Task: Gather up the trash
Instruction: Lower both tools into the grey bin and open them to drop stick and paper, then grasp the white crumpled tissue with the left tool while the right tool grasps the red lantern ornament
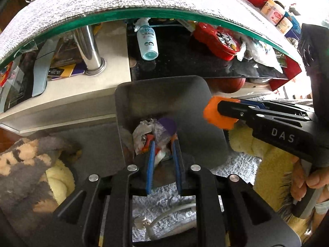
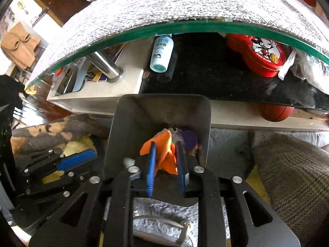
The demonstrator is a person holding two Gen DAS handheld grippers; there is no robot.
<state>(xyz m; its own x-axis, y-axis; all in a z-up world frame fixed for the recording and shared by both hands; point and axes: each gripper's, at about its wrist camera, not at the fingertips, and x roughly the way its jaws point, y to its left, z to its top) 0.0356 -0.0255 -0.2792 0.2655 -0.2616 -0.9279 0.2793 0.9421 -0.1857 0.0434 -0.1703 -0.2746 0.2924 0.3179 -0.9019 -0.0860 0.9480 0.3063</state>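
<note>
nearest the lens in the right wrist view is the right gripper point(image 2: 165, 156), low in the middle of the frame. a crumpled orange scrap point(image 2: 164, 152) sits between its blue pads. the jaws stand narrow with a little slack, and whether the pads press the scrap or have let it loose cannot be told for sure; it looks loosely kept. the scrap hangs directly over the mouth of the dark bin point(image 2: 131, 123), which fills the centre of the frame just beyond the fingertips, so a release should send it straight down and forward along the gripper's own line.

in the left wrist view the left gripper point(image 1: 163, 144) is likewise low centre and reaches into the same bin point(image 1: 197, 123). its jaws are narrow and straddle the heap of crumpled wrappers point(image 1: 144, 131) and a purple piece point(image 1: 167, 124) lying at the bottom. whether it grips any of this cannot be told. the right gripper enters that frame from the right edge, its long axis running across to the left, with the orange scrap at its tip above the bin's right wall.

both tools are at the bin, the left one deeper inside. by this judgement the drop is the step at hand, and the scrap could snag on a pad.
</note>
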